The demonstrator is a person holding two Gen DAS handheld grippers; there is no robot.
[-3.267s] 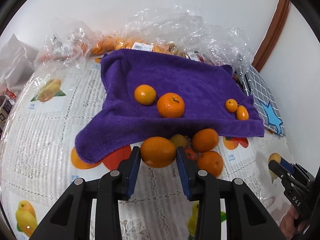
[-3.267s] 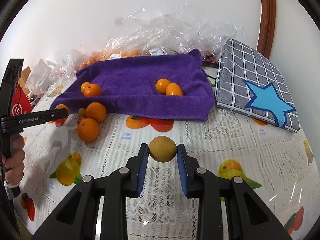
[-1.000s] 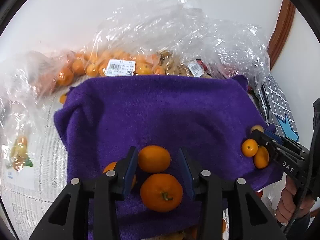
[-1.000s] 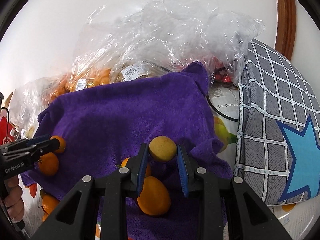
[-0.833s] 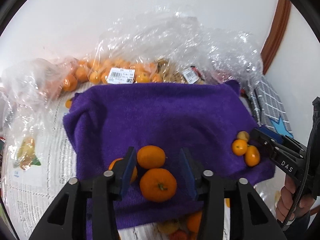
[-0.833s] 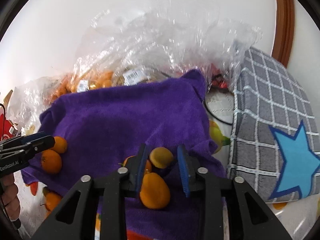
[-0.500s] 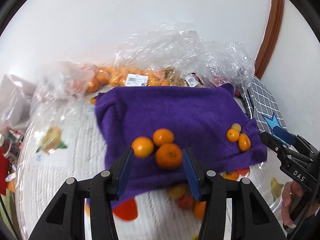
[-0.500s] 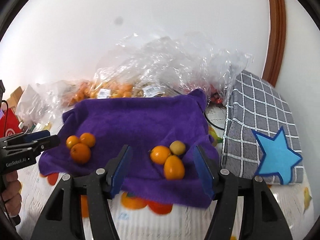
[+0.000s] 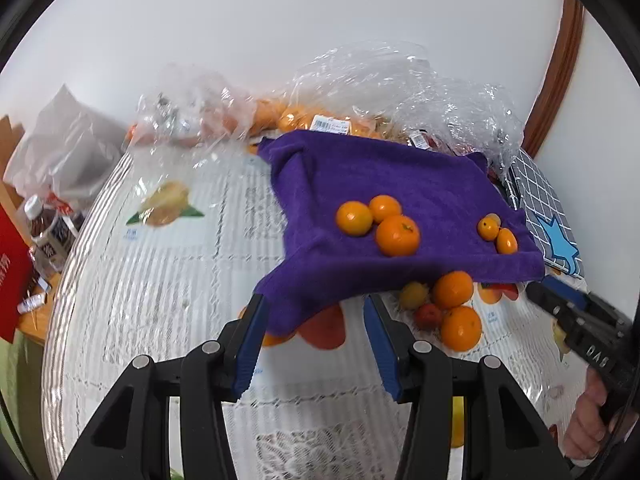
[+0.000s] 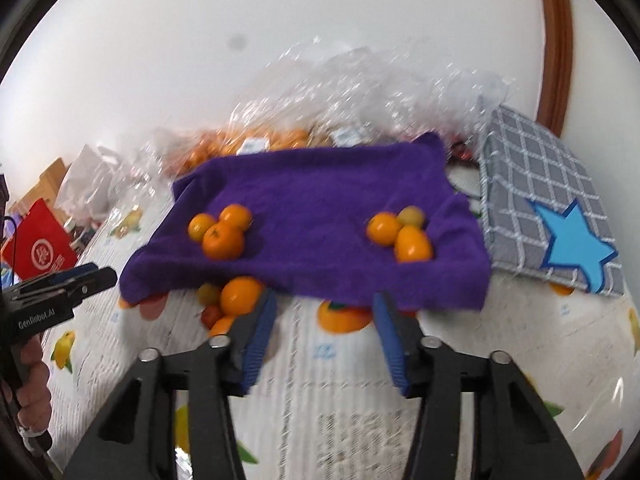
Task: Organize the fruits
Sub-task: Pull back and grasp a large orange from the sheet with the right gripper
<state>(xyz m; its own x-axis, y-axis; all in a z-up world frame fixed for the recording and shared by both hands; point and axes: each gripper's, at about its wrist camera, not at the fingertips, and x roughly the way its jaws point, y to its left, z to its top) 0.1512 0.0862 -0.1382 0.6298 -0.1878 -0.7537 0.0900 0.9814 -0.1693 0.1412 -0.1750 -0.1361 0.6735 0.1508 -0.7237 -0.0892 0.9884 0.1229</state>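
Both grippers have pulled back off the towel since a second ago and dropped their fruit: one more orange sits in the left cluster, one yellowish fruit in the right.

Table, fruit-print cover, lace pattern. Towel, purple, spread at the far middle, near edge draped. Plastic bags, clear and crumpled, behind the towel. Checked cushion with blue star, right of the towel.

Left gripper: jaws spread, nothing between them, above the towel's near corner. Right gripper: jaws apart and closing, nothing between them, just short of the towel's front edge.

Three oranges touching, mid-towel. Three small fruits clustered near the towel's right edge. Loose fruits on the table just beside the towel's front edge.
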